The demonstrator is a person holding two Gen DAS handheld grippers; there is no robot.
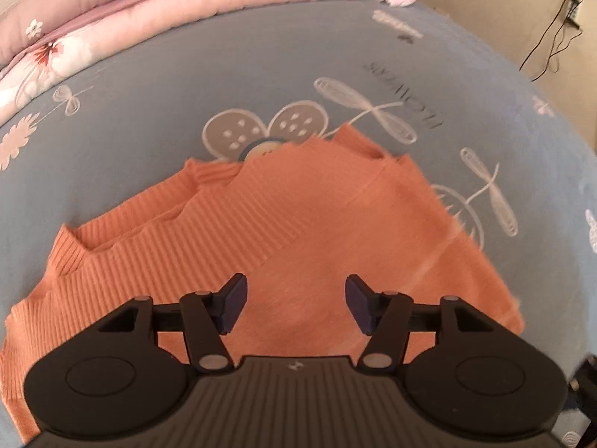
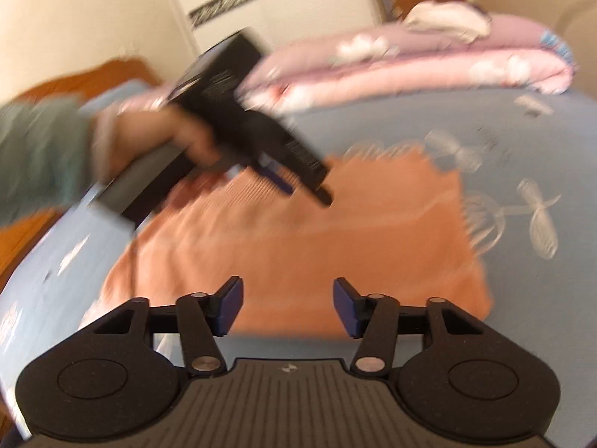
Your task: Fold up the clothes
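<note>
An orange ribbed knit sweater (image 1: 261,231) lies folded in layers on the blue bed sheet (image 1: 261,74). My left gripper (image 1: 296,304) is open and empty, hovering above the sweater's near part. It also shows in the right wrist view (image 2: 298,183), held by a hand over the sweater's far left part, blurred. My right gripper (image 2: 287,306) is open and empty above the near edge of the sweater (image 2: 317,239).
A pink flowered quilt (image 1: 186,11) is piled along the far side of the bed, also in the right wrist view (image 2: 429,63). A wooden headboard (image 2: 93,78) is at the left. Cables (image 1: 556,33) hang on the wall at the right.
</note>
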